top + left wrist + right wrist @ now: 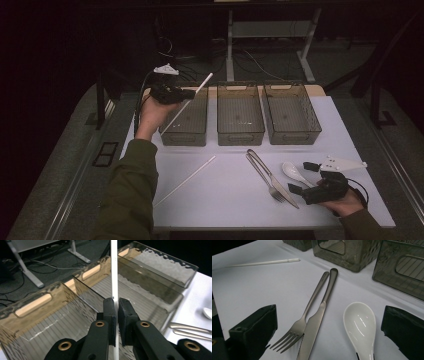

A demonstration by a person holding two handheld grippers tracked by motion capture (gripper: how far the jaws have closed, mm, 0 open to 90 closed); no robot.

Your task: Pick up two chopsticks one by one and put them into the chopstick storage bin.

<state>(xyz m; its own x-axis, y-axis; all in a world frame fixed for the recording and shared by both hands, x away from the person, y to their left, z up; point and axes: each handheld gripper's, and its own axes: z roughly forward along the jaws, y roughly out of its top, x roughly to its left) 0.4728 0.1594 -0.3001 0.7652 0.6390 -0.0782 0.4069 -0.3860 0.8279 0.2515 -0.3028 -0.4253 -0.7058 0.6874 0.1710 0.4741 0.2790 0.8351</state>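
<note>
left gripper is clamped on a white chopstick, jaws pressed tight on its shaft, held tilted over the left bin at the far-left part of the table; in the left gripper view the stick runs up between the pads with the bin under it. right gripper rests near the right front corner, jaws apart, nothing between them, spoon just ahead of it. second chopstick lies on the table left of centre, near the front edge. fork and knife lie touching, side by side, right of centre. middle bin and right bin look empty. step: sorting, first chopstick about to go into left bin. next move likely lower it inside the walls, level it out, then release.
</note>
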